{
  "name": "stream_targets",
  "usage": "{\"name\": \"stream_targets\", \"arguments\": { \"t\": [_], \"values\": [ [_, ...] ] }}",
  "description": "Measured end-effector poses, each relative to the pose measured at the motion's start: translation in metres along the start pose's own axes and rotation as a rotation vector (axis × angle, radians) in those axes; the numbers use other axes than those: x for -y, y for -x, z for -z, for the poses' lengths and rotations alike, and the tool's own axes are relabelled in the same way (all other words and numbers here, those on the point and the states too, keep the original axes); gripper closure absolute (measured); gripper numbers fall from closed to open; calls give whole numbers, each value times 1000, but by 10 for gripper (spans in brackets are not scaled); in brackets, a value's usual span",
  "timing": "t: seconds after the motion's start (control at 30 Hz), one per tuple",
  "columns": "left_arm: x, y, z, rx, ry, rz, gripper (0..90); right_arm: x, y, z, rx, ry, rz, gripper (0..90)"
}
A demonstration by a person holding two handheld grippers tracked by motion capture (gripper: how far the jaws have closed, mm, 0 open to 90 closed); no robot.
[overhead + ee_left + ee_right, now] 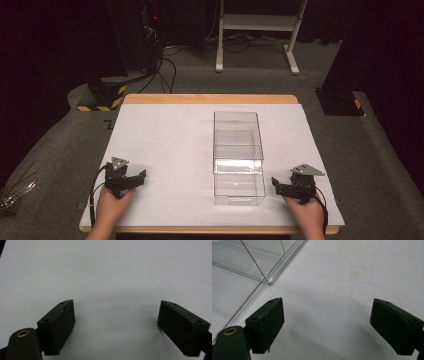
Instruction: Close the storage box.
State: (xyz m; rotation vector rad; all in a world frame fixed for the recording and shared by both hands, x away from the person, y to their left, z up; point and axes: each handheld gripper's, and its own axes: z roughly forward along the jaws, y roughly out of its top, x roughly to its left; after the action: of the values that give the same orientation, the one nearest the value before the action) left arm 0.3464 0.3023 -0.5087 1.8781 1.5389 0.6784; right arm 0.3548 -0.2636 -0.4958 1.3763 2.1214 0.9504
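White table sheet (pixel 165 150) bare around clear plastic box (pixel 238 157). I keep left gripper (pixel 131 180) and right gripper (pixel 281 186) wide open, empty; approach box slowly, both sides evenly.

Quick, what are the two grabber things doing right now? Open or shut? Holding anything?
Left gripper: open, holding nothing, over the bare white table.
Right gripper: open, holding nothing, beside the clear plastic box, not touching it.

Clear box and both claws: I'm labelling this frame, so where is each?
clear box (pixel 238 150), high view, its top front edge.
left claw (pixel 136 178), high view, between its fingertips.
right claw (pixel 278 185), high view, between its fingertips.
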Motion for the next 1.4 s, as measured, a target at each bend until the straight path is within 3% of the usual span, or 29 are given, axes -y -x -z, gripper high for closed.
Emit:
{"name": "stream_targets", "arguments": {
  "t": [0.47,1.07,1.4],
  "values": [
    [0,0,0,1,-1,-1,147,-5,-6,14,-34,36,-4,125],
    [0,0,0,1,0,0,147,-9,-13,40,-67,132,19,131],
    [0,0,0,2,0,0,147,-11,-26,55,-107,186,33,131]
  ]
}}
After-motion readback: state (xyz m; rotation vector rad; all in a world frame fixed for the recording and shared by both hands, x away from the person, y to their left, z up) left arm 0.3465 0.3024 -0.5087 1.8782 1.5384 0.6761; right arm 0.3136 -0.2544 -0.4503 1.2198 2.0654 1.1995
